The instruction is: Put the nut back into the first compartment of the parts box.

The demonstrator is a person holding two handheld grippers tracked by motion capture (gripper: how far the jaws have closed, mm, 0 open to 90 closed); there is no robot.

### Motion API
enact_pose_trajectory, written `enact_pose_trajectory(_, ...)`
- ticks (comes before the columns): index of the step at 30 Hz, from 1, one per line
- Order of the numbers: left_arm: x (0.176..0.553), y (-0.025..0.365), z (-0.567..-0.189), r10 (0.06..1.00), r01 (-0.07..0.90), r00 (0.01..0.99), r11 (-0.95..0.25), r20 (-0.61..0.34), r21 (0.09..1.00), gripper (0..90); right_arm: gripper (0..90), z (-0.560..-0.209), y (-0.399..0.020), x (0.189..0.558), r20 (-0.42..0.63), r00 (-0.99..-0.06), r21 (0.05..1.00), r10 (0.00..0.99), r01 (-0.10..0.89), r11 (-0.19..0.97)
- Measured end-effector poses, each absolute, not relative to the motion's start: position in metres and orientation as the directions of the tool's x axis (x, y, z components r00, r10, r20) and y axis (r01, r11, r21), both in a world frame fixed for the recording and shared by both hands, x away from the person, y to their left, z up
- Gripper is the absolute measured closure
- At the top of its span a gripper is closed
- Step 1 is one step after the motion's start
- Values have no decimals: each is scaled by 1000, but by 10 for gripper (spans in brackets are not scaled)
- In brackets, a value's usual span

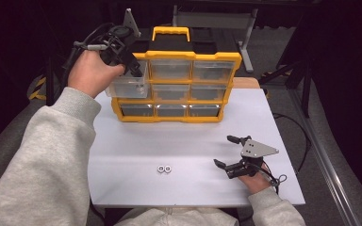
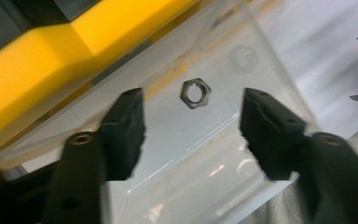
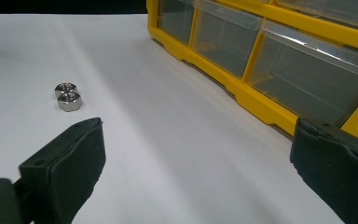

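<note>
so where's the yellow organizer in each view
High view: organizer stands at top centre of the table, its top-left drawer pulled out under the left gripper.
Left gripper view: its yellow frame fills the upper left, above the clear drawer holding a nut.
Right gripper view: its lower drawers run across the upper right.
Shared landmark: the yellow frame.

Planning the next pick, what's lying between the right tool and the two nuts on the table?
Nothing: in the high view, bare white table separates the right tool from the two nuts.
</note>
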State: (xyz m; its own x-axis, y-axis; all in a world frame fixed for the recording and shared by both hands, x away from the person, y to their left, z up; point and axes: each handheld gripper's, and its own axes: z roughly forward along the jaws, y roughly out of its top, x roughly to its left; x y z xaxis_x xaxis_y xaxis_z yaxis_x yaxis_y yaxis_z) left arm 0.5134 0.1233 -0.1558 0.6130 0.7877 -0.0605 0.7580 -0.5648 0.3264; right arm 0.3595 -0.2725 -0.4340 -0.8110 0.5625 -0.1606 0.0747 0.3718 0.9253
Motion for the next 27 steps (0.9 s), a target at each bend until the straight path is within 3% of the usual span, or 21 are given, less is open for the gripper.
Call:
enact_pose_trajectory(1, 506, 121, -150, 781, 728, 625, -583, 2, 360, 345, 38, -434, -272, 360, -160, -811, 925, 562, 75, 372)
enact_pose_trajectory(3, 500, 120, -146, 775, 708, 631, -596, 40, 380, 320, 38, -434, -272, 359, -160, -811, 925, 562, 76, 372)
enact_pose_trajectory(7, 489, 118, -136, 759, 689, 650, -604, 26, 401, 185, 38, -434, -272, 359, -159, -812, 925, 562, 76, 372)
enact_pose_trajectory(9, 483, 117, -133, 752, 676, 658, -611, 36, 411, 160, 38, -434, -272, 359, -159, -812, 925, 561, 76, 373)
enact_pose_trajectory(18, 451, 112, -126, 669, 566, 738, -684, 85, 461, 160, 38, -434, -272, 360, -158, -813, 924, 560, 78, 373)
enact_pose_trajectory(27, 425, 107, -131, 615, 503, 786, -702, 72, 504, 169, 37, -434, -272, 359, -153, -814, 926, 560, 79, 369)
